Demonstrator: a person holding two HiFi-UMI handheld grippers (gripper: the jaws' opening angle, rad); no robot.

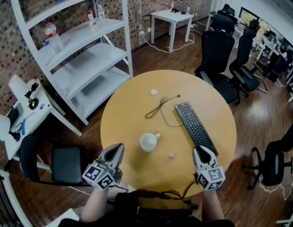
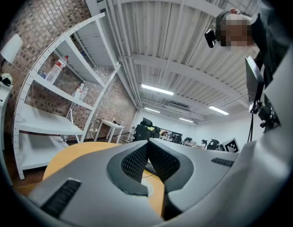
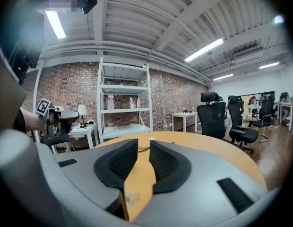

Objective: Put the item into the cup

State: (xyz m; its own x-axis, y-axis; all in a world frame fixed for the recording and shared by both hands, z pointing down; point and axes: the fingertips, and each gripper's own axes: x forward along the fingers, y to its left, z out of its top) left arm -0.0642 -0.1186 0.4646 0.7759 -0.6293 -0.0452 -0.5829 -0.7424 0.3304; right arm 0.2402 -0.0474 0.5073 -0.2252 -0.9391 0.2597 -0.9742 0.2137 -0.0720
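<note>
A white cup (image 1: 149, 142) with its handle to the right stands on the round wooden table (image 1: 132, 93), towards the near side. The item, a small clear plastic piece (image 1: 171, 156), lies on the table just right of the cup and nearer to me. My left gripper (image 1: 119, 147) hovers at the table's near left edge, left of the cup, with its jaws shut on nothing (image 2: 147, 143). My right gripper (image 1: 198, 150) sits right of the clear piece. Its jaws are almost together and hold nothing (image 3: 143, 143). The clear piece (image 3: 131, 196) shows low between them.
A black keyboard (image 1: 195, 127) lies diagonally on the table's right side, its near end by my right gripper. A dark cable (image 1: 160, 108) and a small white scrap (image 1: 154, 91) lie farther back. A white shelf unit (image 1: 85, 46) and office chairs (image 1: 217, 51) surround the table.
</note>
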